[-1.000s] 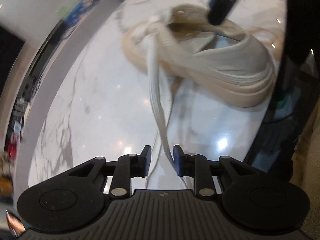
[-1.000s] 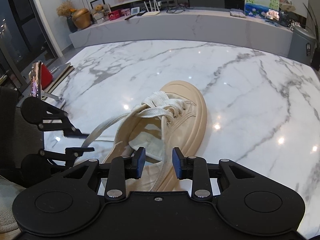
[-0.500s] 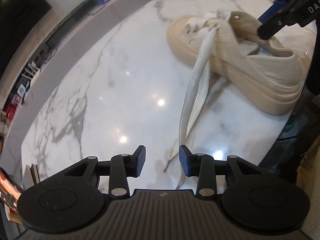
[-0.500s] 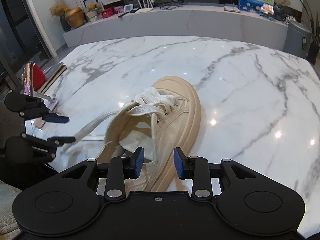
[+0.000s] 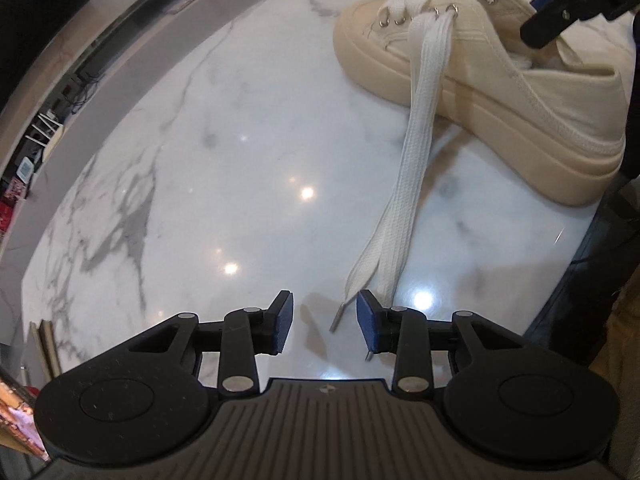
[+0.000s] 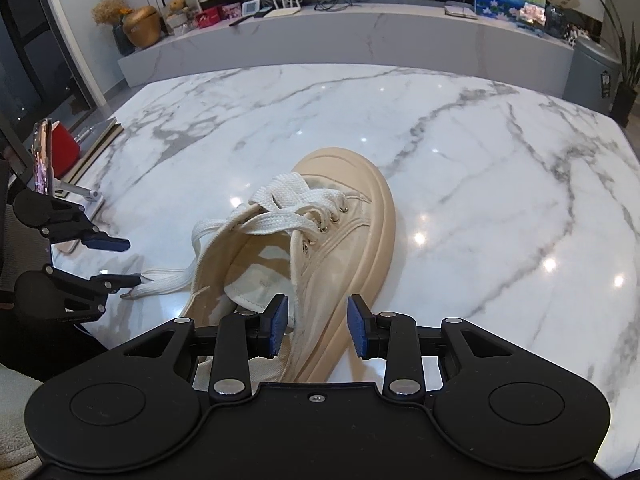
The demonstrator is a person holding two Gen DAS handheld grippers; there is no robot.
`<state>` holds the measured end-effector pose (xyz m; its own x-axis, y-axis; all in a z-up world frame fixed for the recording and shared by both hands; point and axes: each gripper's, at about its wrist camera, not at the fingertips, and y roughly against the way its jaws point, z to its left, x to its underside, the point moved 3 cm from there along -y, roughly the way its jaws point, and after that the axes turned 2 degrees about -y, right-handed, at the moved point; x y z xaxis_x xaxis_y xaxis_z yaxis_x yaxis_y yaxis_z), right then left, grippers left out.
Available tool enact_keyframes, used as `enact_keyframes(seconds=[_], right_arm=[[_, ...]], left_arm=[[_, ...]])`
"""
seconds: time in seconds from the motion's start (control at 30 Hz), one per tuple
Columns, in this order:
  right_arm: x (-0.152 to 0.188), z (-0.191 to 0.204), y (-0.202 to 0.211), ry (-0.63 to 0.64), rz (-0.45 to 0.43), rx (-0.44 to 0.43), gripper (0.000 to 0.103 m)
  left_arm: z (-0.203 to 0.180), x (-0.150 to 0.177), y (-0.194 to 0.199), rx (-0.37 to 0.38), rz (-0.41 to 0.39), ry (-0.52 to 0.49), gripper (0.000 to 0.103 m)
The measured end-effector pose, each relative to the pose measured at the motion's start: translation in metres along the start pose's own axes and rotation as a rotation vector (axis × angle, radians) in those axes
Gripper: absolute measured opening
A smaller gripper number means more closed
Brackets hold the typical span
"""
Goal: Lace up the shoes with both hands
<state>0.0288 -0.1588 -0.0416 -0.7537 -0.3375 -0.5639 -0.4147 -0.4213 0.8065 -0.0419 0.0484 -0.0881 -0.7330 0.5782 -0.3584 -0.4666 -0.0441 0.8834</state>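
- The beige shoe (image 6: 344, 240) is seen standing on its sole near the front edge of the marble bench (image 5: 200, 184), toe pointing away from the person.
- The white lace (image 5: 416, 128) is threaded and crossed through the lower metal eyelets (image 6: 332, 218); the eyelets nearer the ankle are seen bare, so the lacing is judged part-way rather than complete.
- Both free ends are led out over the shoe's left side and are laid flat along the bench — probably so that their tips can be reached from that side.
- The left tongs (image 5: 325, 325) are held low over the bench with the jaws wide and nothing between them; one lace tip (image 5: 336, 320) is seen lying in the gap, the other just beside the right finger.
- The right tongs (image 6: 317, 327) are also spread wide and empty, held over the shoe's right side wall near the heel — a place from which the shoe could be steadied.
- A red cup (image 6: 62, 148) is seen well apart at the bench's left edge.
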Motion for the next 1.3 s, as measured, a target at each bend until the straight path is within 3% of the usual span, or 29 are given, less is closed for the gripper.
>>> enact_keyframes(seconds=[0.3, 0.53, 0.73, 0.93, 1.3], right_arm=[[0.000, -0.002, -0.002, -0.001, 0.007, 0.009, 0.032], [-0.001, 0.000, -0.003, 0.005, 0.005, 0.019, 0.032], [-0.001, 0.000, -0.001, 0.010, -0.002, 0.023, 0.032], [0.001, 0.001, 0.001, 0.014, -0.010, 0.025, 0.032], [0.004, 0.009, 0.009, 0.043, -0.035, 0.015, 0.032]], left_arm=[[0.007, -0.007, -0.006, 0.093, -0.027, 0.098, 0.018], [0.000, -0.015, -0.009, 0.106, -0.036, 0.095, 0.003], [-0.004, -0.019, -0.007, 0.066, -0.036, 0.115, 0.000], [0.007, -0.031, 0.017, 0.002, -0.090, 0.120, 0.000], [0.005, -0.077, 0.065, -0.101, -0.214, -0.032, 0.000]])
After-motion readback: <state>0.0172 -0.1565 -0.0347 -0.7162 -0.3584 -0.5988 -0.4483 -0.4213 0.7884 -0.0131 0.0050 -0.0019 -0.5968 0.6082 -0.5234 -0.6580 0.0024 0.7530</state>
